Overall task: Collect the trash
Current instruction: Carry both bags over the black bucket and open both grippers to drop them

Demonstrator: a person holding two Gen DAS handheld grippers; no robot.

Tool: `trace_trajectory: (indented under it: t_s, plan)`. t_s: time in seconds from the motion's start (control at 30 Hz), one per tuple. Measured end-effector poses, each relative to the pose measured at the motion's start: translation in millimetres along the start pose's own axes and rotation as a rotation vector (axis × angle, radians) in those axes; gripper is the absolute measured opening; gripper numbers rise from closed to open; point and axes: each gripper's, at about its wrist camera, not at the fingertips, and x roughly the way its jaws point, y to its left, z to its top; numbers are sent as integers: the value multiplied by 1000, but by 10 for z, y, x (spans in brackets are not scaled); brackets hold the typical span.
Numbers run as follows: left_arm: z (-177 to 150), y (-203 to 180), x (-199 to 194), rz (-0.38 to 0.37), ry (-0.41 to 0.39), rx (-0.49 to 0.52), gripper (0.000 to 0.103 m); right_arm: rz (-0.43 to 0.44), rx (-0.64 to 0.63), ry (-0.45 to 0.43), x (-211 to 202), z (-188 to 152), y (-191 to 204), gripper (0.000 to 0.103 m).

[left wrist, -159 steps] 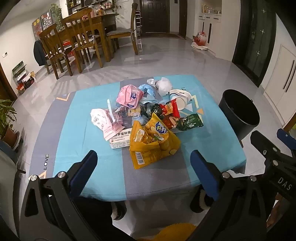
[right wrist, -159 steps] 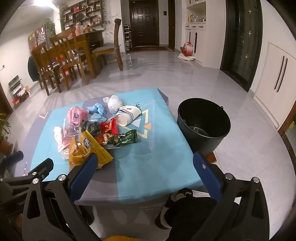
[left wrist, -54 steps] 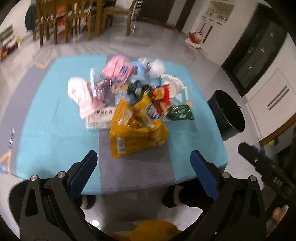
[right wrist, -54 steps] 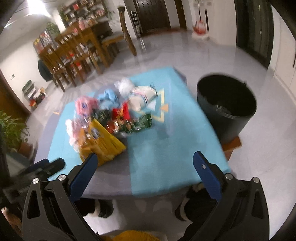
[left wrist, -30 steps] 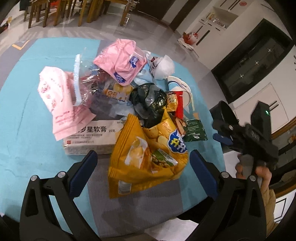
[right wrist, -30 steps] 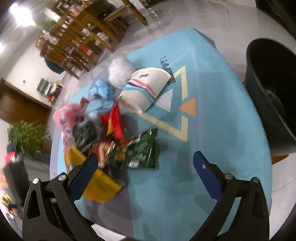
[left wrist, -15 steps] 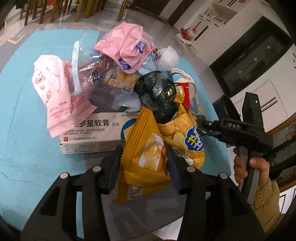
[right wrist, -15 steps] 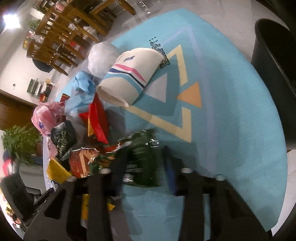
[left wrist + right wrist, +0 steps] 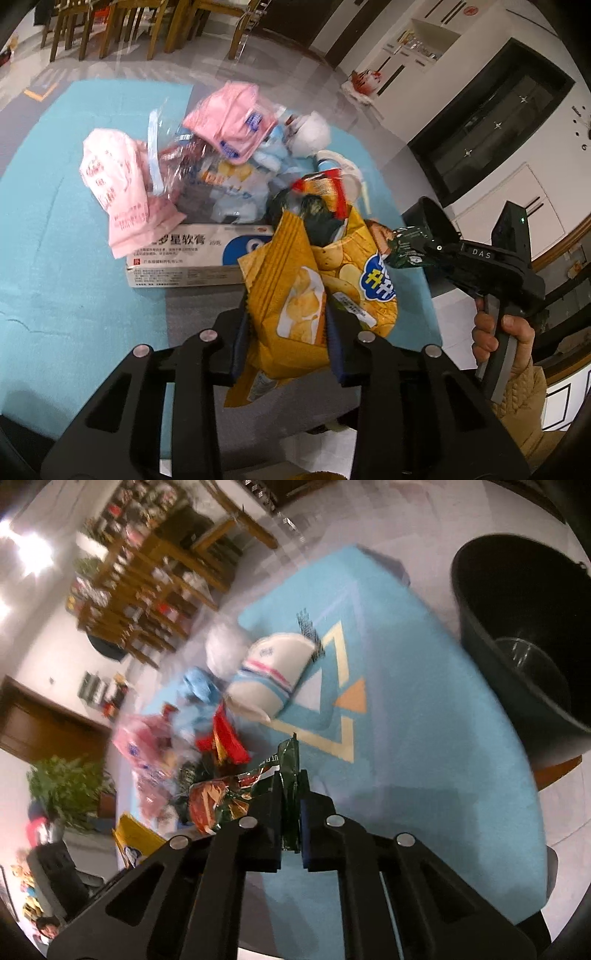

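Both claws have trash pinched. Low in the left wrist view, the left gripper (image 9: 288, 332) is closing on the yellow chip bag (image 9: 317, 291), which stands up between its pads with its long axis running away toward the pile. In the right wrist view the right gripper (image 9: 291, 812) is clamped fully on the thin edge of a green wrapper (image 9: 288, 775), which sticks up and away from the tips. Beyond them, on the blue tablecloth (image 9: 406, 720), remain a white box (image 9: 184, 258), pink bags (image 9: 229, 122) and a paper cup (image 9: 269, 675). The black bin (image 9: 524, 635) sits at the upper right of the right view, off the table's edge, so the right hand (image 9: 502, 336) looks nearer to it; I judge its wrapper should go first, carried rightward over the rim.
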Motion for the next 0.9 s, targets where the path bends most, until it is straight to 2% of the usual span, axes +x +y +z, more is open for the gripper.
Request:
trace_trajectory:
  t_s: [0.2,0.37,0.5,0.7,0.9]
  plan:
    - [167,-185,-237,-38,-56,12,35,12,78,-132,-379,144,-246,8]
    - [371,-498,-161,-54,-71,54,35,-19,109,-209,-548,209,-363,8]
    - [573,-910,48,-74,-79,121,36,-109,120,-314,-782,264,-495,8]
    - [873,-1604,524,-111,-70,213,36,-297,167,-508,-1144,387,-773,8]
    - [1110,-2276,1147,-178,-10,257,36,-421,251,-543,-1158,473,-1072,8]
